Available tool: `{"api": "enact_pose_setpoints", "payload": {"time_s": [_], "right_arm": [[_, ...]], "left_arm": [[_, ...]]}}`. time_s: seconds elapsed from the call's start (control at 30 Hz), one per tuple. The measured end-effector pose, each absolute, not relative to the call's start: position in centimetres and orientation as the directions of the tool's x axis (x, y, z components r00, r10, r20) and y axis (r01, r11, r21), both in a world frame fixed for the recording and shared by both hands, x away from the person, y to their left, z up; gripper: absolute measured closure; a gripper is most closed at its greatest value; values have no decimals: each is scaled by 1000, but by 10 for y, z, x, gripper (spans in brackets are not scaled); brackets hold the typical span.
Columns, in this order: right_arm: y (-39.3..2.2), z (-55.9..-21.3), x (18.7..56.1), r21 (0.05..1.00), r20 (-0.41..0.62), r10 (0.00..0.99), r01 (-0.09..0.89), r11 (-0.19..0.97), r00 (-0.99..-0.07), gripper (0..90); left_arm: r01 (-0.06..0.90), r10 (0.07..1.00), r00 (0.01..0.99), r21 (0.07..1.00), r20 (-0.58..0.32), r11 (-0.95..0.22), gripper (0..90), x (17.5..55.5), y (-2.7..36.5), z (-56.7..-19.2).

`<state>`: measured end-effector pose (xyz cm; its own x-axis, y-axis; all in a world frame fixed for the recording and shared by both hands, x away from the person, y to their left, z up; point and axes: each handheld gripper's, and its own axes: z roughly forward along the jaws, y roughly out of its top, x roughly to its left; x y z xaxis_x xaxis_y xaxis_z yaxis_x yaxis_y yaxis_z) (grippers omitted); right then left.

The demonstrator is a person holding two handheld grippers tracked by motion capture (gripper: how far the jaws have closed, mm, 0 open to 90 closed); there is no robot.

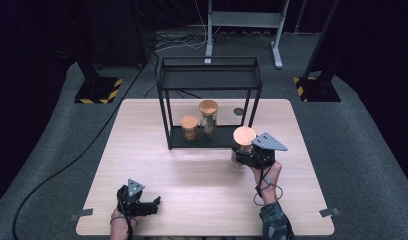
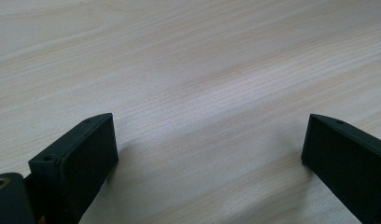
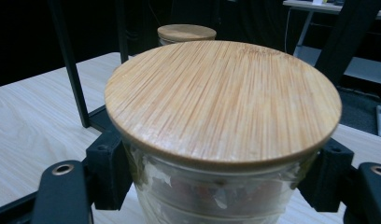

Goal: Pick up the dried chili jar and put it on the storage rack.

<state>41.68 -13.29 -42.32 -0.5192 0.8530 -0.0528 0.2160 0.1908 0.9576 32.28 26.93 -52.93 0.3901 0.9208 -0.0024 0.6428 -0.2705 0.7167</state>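
The right gripper (image 3: 221,186) clamps a glass jar (image 3: 216,196) just under its bamboo lid (image 3: 223,100), at the front right corner of the black wire shelf (image 1: 209,75) on the table (image 1: 202,175). Glass walls look slick, rigid and breakable; the lid may only sit loose, so gripping the body seems wiser than the top. The left gripper (image 2: 209,154) rests with its jaws spread and nothing between them near the table's front left edge. The jar's base and contents stay hidden. Two other jars (image 1: 189,127) stand on the shelf's lower tier.
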Motion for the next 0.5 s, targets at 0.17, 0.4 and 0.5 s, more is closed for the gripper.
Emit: {"api": "enact_pose_setpoints", "payload": {"time_s": [0.17, 0.4, 0.5], "right_arm": [[-129, -422, 419, 957, -54, 850, 216, 194, -524, 243], [-125, -422, 423, 956, -55, 847, 217, 199, -529, 243], [-123, -421, 425, 955, -55, 845, 218, 200, -532, 243]], "left_arm": [[643, 921, 390, 717, -3, -270, 28, 323, 269, -529], [643, 921, 390, 717, -3, -270, 28, 323, 269, -529], [643, 921, 390, 716, -3, -270, 28, 323, 269, -529]]}}
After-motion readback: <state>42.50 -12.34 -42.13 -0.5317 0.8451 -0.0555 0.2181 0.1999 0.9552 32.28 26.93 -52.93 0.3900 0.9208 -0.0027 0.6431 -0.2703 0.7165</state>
